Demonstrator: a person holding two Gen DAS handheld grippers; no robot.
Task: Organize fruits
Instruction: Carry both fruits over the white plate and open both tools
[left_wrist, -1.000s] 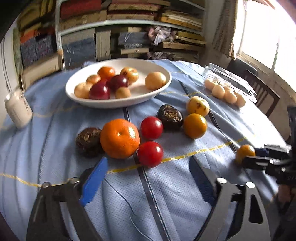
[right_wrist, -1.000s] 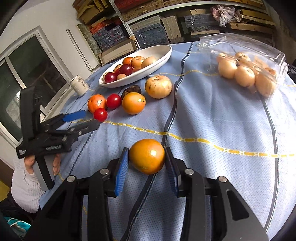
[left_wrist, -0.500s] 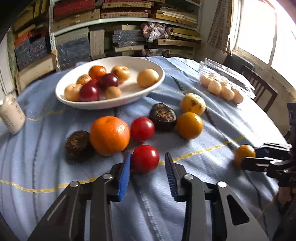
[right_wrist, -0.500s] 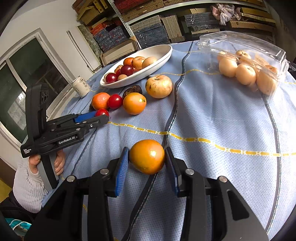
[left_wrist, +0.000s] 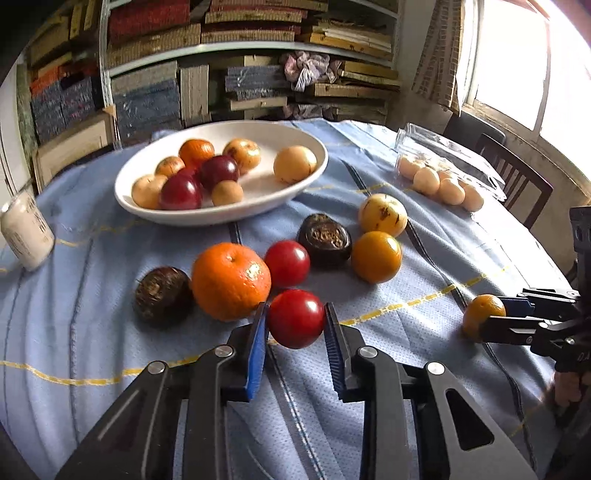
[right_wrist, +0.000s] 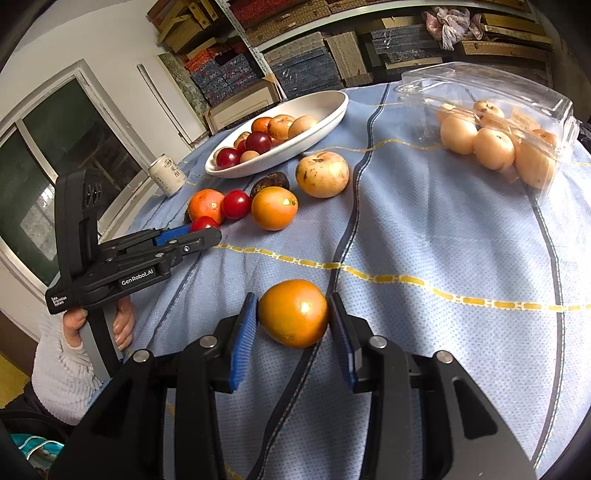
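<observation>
The left gripper (left_wrist: 296, 334) has its jaws clamped on a glossy red tomato (left_wrist: 296, 318), round and smooth with a bright highlight on its upper right; both blue pads (left_wrist: 257, 349) press its sides. Just beyond the left jaw, touching it, sits a big dimpled orange (left_wrist: 231, 280), with a dark brown wrinkled fruit (left_wrist: 162, 295) further left. Ahead of the jaws lie a second tomato (left_wrist: 287, 263), another dark fruit (left_wrist: 325, 240), a smooth orange-yellow fruit (left_wrist: 376, 256) and a pale speckled apple (left_wrist: 383, 215), then a white bowl (left_wrist: 221, 216) holding red, orange and tan fruit. The right gripper (right_wrist: 293, 326) has its jaws closed on a shiny orange persimmon (right_wrist: 293, 313), slightly flattened, resting on the blue-clothed surface (right_wrist: 424, 229). Far ahead of these jaws to the right, a clear clamshell box (right_wrist: 491, 92) holds pale fruit.
</observation>
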